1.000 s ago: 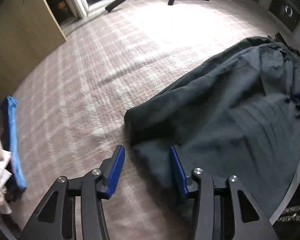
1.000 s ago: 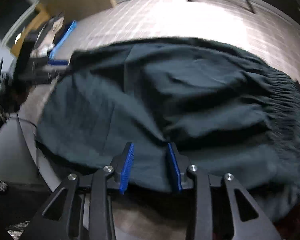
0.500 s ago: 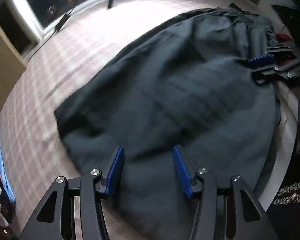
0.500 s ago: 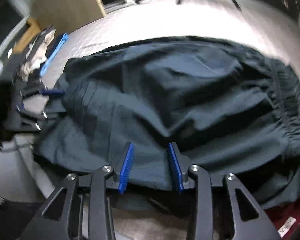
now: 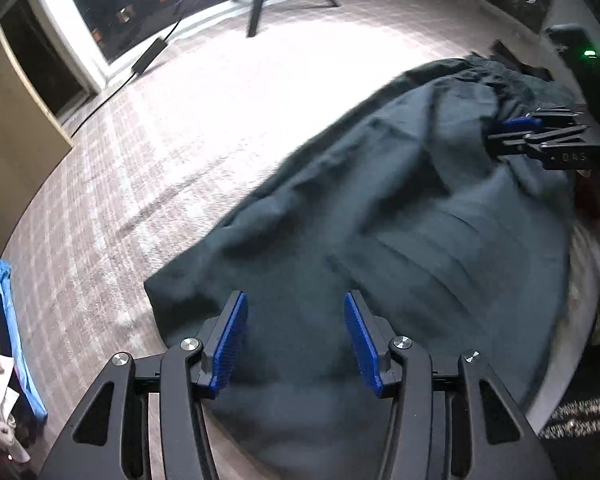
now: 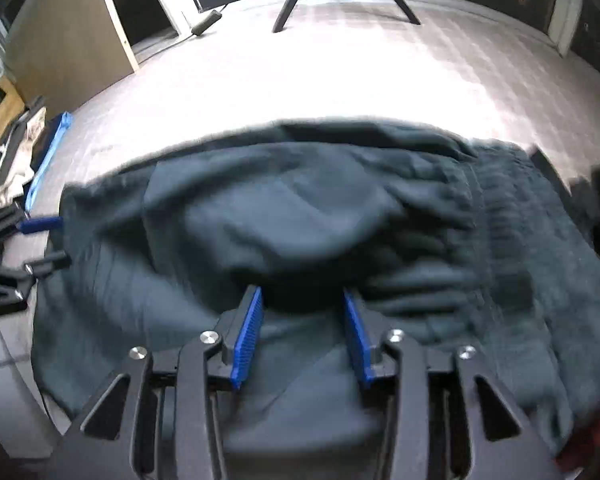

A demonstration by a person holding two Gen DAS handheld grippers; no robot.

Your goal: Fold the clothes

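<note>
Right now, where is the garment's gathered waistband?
In the right wrist view the waistband lies at the right end of the dark garment, up and right of the right gripper, near the table's far right edge.

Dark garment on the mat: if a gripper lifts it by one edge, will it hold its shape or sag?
The dark garment would probably sag and drape: it already lies in soft folds and bunches at its gathered band. It looks fairly thick, so perhaps weighty. Pushed, it would likely crumple on the mat rather than slide flat.

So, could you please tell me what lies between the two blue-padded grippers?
Only the dark grey garment: in both wrist views it spans from the left gripper to the right gripper.
</note>
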